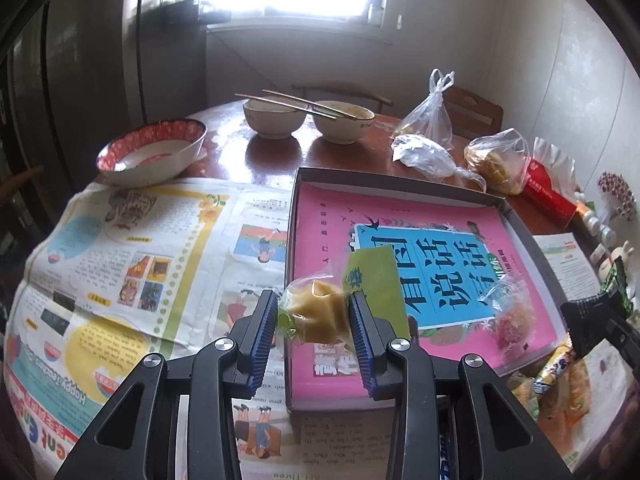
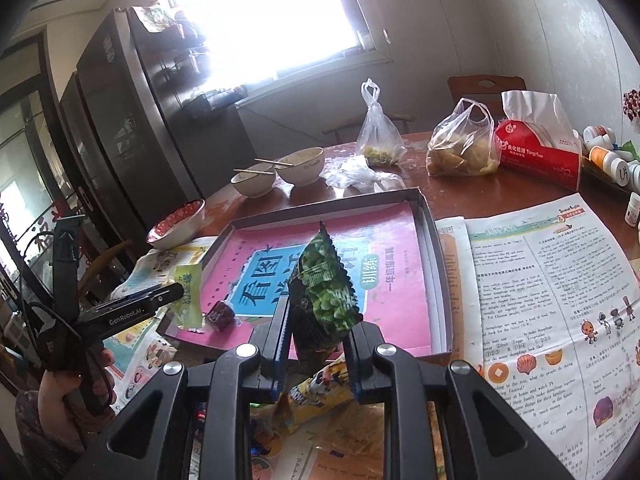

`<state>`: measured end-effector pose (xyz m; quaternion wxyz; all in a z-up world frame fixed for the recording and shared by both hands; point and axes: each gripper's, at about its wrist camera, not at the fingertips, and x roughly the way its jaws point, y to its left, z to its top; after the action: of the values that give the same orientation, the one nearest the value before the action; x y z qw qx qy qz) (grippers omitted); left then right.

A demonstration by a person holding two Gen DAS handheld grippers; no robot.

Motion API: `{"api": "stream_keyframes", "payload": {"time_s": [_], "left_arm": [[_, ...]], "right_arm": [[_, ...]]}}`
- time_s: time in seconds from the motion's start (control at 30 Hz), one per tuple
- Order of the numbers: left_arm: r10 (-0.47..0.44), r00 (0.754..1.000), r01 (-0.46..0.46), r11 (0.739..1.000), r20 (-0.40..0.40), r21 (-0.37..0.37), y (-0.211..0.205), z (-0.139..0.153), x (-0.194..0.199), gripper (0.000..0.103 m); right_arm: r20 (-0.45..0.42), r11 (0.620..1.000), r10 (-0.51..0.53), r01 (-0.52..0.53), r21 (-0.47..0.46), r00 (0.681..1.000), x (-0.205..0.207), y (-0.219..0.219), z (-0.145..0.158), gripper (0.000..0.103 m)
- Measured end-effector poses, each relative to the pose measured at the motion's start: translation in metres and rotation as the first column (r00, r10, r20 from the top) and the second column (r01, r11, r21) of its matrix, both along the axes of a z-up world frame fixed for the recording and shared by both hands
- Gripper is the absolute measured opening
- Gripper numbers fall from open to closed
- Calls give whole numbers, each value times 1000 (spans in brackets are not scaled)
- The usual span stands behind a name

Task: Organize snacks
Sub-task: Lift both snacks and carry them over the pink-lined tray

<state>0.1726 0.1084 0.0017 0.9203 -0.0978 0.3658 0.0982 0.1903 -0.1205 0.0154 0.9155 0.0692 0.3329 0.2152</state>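
My left gripper (image 1: 314, 299) is shut on a yellow-brown cake in a clear and green wrapper (image 1: 318, 316), held over the near left edge of a shallow dark-rimmed box (image 1: 400, 182) lined with a pink printed sheet. A small red snack in clear wrap (image 1: 510, 320) lies inside the box. In the right wrist view, my right gripper (image 2: 320, 318) is shut on a dark green pea packet (image 2: 326, 296), upright over the near edge of the box (image 2: 434, 248). The left gripper (image 2: 176, 294) shows there with its wrapped cake (image 2: 188, 296), a hand on its handle.
Newspapers (image 1: 140, 260) cover the table on both sides of the box. A yellow snack packet (image 2: 316, 390) lies under my right gripper. Behind stand a red-patterned bowl (image 1: 154, 152), two bowls with chopsticks (image 1: 276, 118), plastic bags (image 2: 460, 148), a red tissue box (image 2: 540, 152) and small bottles (image 2: 604, 156).
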Motion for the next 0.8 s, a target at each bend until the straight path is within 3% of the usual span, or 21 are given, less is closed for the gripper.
{"api": "stream_keyframes", "payload": {"time_s": [0.27,0.8], "left_arm": [[-33,999,34,999,-26,17,-14,-10,10,38],[-72,996,71,997,-43,-28,-23,-20,15,38]], "right_arm": [[-19,1000,-26,26,-11,999,16,-4,-9,24],[-66,998,-65,63,-24,996,37,-12,-28,24]]}}
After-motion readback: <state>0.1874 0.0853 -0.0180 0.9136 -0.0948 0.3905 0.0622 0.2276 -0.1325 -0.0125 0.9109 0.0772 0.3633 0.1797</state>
